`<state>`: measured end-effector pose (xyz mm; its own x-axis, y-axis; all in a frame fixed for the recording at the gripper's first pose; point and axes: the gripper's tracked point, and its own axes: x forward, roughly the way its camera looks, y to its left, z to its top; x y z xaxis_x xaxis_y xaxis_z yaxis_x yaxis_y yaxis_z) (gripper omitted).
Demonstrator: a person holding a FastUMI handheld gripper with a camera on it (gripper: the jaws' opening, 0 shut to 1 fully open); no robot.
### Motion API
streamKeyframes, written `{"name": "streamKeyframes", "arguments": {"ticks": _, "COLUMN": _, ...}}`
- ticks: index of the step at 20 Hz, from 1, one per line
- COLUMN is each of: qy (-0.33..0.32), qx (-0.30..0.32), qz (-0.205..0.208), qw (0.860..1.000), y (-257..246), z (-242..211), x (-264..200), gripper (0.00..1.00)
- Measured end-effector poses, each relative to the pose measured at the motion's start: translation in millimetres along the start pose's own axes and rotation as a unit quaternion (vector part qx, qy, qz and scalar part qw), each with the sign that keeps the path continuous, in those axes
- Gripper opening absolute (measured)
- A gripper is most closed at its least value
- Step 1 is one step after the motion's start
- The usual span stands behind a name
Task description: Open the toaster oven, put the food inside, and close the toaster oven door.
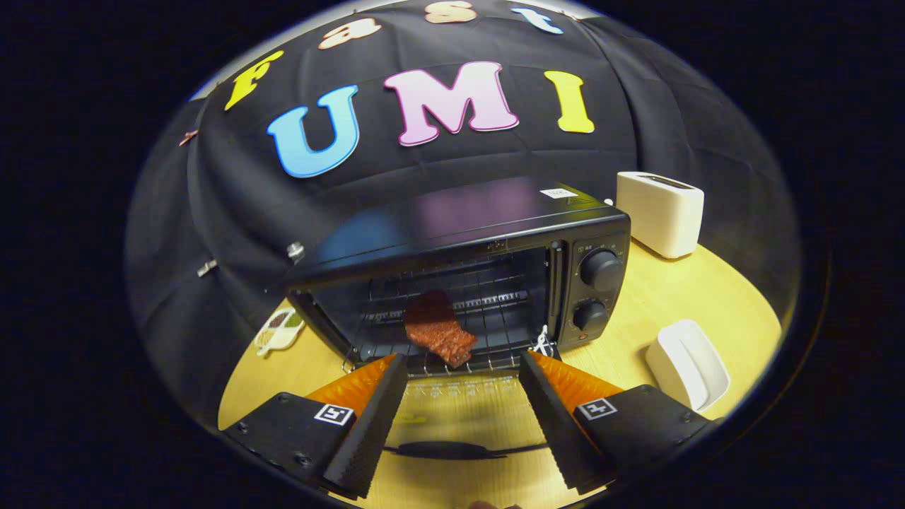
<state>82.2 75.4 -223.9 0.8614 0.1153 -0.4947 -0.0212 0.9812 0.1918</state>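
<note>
The black toaster oven stands on the round wooden table with its glass door folded down flat toward me. The door's dark handle lies between my fingers. A reddish-brown slab of food rests on the wire rack inside the oven, its near corner hanging over the rack's front edge. My gripper is open above the lowered door, with its fingertips just short of the oven's mouth and the food just ahead of them. Nothing is held.
Two control knobs sit on the oven's right panel. A white toaster stands behind the oven to the right. A white oblong dish lies right of my right finger. A small picture card lies left of the oven.
</note>
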Motion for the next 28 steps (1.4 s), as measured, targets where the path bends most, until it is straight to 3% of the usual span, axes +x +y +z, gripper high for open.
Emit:
{"name": "streamKeyframes", "arguments": {"ticks": 7, "qy": 0.076, "qx": -0.049, "qz": 0.025, "qw": 0.996, "y": -3.9, "z": -38.2, "x": -61.9, "gripper": 0.98}}
{"name": "streamKeyframes", "arguments": {"ticks": 10, "qy": 0.084, "qx": -0.036, "qz": 0.039, "qw": 0.995, "y": -3.7, "z": -42.0, "x": -76.2, "gripper": 0.99}}
{"name": "streamKeyframes", "arguments": {"ticks": 17, "qy": 0.121, "qx": -0.04, "qz": 0.033, "qw": 0.991, "y": -23.0, "z": -60.9, "x": -79.8, "gripper": 0.99}}
{"name": "streamKeyframes", "arguments": {"ticks": 28, "qy": 0.22, "qx": -0.078, "qz": 0.039, "qw": 0.972, "y": -20.6, "z": -130.8, "x": -61.6, "gripper": 0.99}}
